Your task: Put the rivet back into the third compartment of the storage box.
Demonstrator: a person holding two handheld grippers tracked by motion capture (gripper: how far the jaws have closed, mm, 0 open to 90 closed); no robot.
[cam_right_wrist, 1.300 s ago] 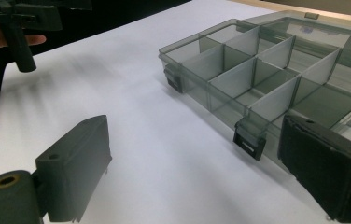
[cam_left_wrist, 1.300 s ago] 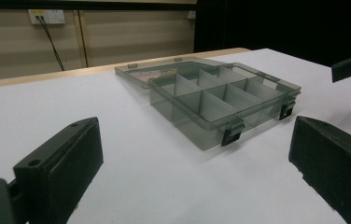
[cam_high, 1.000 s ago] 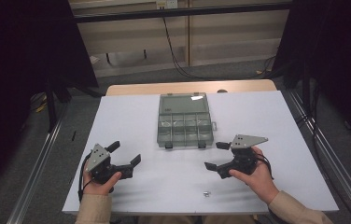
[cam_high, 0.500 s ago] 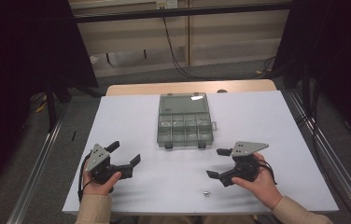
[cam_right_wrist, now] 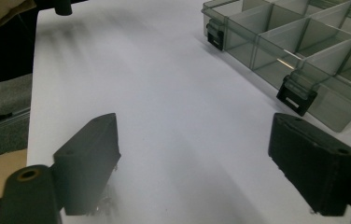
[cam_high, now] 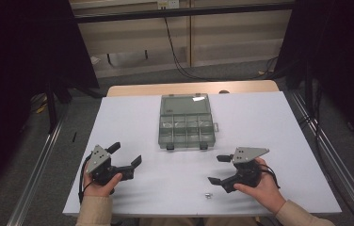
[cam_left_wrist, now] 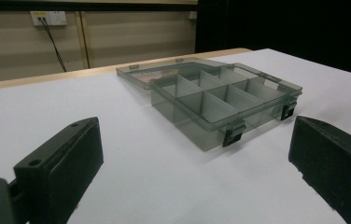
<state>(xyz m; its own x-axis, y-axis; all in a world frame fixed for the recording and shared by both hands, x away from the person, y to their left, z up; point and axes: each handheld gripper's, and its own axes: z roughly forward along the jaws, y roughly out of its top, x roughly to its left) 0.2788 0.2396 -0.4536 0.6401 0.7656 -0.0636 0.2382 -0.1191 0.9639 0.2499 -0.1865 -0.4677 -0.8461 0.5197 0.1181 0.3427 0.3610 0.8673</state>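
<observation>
Right gripper (cam_high: 221,169) low over table (cam_high: 132,117), hand tilted inward — jaws just closing slightly, still wide, nothing between. Small metal piece (cam_high: 208,194) just beside it. Left gripper (cam_high: 126,154) (jaws wide, empty) aims at open compartment box (cam_high: 185,125), well apart.

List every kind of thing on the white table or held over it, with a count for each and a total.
Compartment box, clear grey, lid open: 1
Small metal part near the front edge: 1
Hand-held grippers, left and right, both open: 2
Total: 4
</observation>
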